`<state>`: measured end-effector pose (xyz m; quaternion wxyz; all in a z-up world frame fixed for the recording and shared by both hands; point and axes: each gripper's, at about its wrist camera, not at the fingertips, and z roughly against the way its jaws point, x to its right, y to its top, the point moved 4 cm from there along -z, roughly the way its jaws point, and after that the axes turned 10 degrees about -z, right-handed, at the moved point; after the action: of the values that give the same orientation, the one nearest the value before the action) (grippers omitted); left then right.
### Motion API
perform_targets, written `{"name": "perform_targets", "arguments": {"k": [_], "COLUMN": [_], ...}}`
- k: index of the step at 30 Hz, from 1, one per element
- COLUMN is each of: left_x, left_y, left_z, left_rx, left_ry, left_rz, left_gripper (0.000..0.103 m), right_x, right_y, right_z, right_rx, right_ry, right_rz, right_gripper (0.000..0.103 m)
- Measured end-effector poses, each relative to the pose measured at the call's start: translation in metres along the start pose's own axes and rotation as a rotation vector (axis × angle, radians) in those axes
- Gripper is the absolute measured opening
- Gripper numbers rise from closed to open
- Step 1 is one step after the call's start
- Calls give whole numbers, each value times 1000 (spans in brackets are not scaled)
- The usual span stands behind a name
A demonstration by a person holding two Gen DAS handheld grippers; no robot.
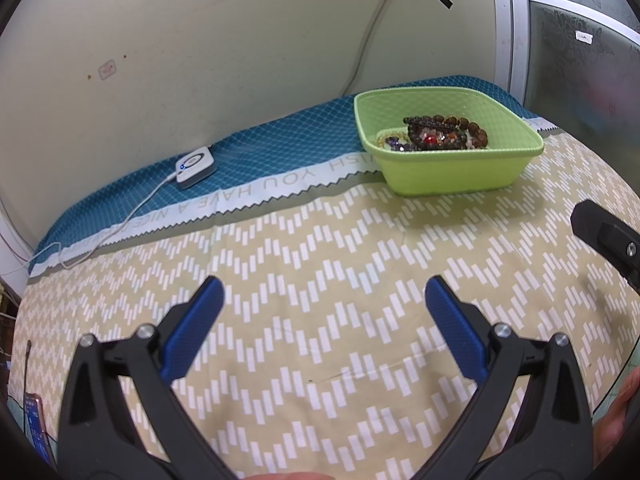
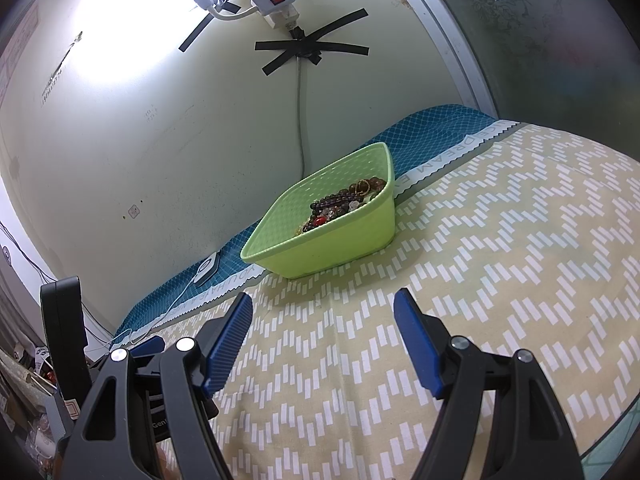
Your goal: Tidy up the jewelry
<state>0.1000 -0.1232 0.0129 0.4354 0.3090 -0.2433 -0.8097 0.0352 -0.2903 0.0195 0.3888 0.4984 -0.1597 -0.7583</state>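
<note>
My left gripper (image 1: 324, 296) and right gripper (image 2: 323, 312) hang wide-jawed, empty; beads (image 1: 446, 134) seemingly all in far basket (image 1: 452, 172); next, reach in.

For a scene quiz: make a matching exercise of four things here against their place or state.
Things:
1. green basket
2. beaded jewelry
3. white device
4. left gripper

Places or states:
A. on the blue mat, by the wall
B. open and empty
C. piled inside the basket
D. straddling the mat's edge and the patterned cloth

Pairs: 1-D, 2-C, 3-A, 4-B
</note>
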Motion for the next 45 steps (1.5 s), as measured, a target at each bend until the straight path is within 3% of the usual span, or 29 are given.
{"name": "perform_targets", "arguments": {"k": [45], "left_x": [3], "left_y": [-1], "left_z": [0], "left_rx": [-1], "left_ry": [-5], "left_rz": [-13], "left_gripper": [97], "right_x": [0], "right_y": [0], "right_z": [0], "right_rx": [0], "right_ry": [-1], "right_rz": [0], "right_gripper": [49]}}
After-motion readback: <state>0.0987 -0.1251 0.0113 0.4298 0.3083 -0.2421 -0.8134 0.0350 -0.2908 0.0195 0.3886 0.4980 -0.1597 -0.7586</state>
